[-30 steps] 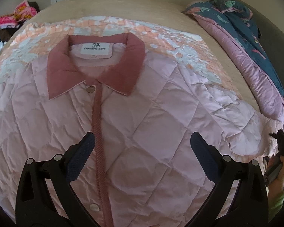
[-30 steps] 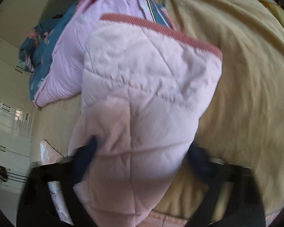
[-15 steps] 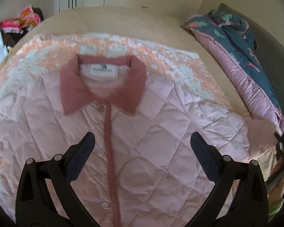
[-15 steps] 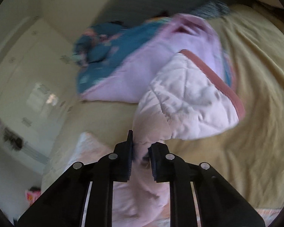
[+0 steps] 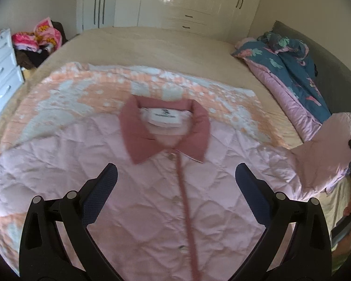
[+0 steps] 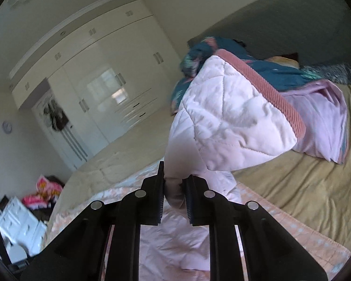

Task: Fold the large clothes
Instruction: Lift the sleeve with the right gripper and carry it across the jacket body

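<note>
A pink quilted jacket [image 5: 152, 187] with a dark pink collar [image 5: 138, 138] lies face up, buttoned, on an orange and white floral blanket [image 5: 82, 89] on the bed. My left gripper [image 5: 175, 185] is open and empty above the jacket's chest. My right gripper [image 6: 174, 194] is shut on the jacket's sleeve [image 6: 222, 121] and holds it lifted off the bed, the dark pink cuff [image 6: 264, 86] uppermost. The lifted sleeve also shows at the right edge of the left wrist view [image 5: 323, 154].
A blue floral and pink quilt [image 5: 292, 70] is heaped along the bed's right side by a grey headboard [image 5: 334, 63]. White wardrobes [image 5: 187, 2] stand beyond the bed. A white drawer unit [image 5: 0, 70] and a pile of clothes [image 5: 39, 35] are at the left.
My right gripper has closed on the sleeve and raised it off the bed. My left gripper has pulled back and up, so more of the room shows.
</note>
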The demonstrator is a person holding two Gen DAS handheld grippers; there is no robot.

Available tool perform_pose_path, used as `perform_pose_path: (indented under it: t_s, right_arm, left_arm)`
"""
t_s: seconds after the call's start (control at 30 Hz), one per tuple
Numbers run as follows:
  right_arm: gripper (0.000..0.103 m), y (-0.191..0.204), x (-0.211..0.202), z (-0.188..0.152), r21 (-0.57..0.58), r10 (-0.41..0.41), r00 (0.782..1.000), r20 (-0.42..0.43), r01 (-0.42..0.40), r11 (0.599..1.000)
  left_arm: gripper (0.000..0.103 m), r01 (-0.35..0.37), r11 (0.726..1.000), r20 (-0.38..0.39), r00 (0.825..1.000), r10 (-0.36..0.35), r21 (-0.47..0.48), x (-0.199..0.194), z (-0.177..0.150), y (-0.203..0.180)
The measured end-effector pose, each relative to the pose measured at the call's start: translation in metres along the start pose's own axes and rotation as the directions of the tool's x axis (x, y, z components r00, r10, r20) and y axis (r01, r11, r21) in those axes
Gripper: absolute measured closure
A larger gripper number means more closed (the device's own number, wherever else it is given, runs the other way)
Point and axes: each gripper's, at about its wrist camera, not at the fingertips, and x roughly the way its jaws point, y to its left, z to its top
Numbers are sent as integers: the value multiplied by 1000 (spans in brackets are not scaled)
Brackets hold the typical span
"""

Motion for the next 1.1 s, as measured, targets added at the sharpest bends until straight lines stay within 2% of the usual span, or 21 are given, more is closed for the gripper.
perform_pose_path:
  t_s: [0.3, 0.6, 0.7, 0.93, 1.1]
  right_arm:
    - [89, 84, 5, -11, -121, 52, 997, -60, -59, 991]
    - [89, 167, 0, -33, -220, 127, 987, -94, -145, 965]
    - [89, 184, 2, -42, -243, 138, 984, -115, -162, 956]
    - [89, 220, 2, -67, -319, 153, 976, -155, -195, 927]
    - [89, 231, 9, -87, -359, 164, 968, -189, -224, 906]
  left_arm:
    - [8, 41, 995, 8, 999, -40, -87, -23, 2, 50]
    - [8, 45, 988, 52, 998, -37, -151, -50, -3, 102]
    - [8, 93, 981, 44, 995, -87, -169, -52, -12, 117]
    - [8, 134, 965, 44, 991, -127, -228, -42, -39, 141]
    - [8, 167, 947, 41, 986, -162, -275, -28, -50, 152]
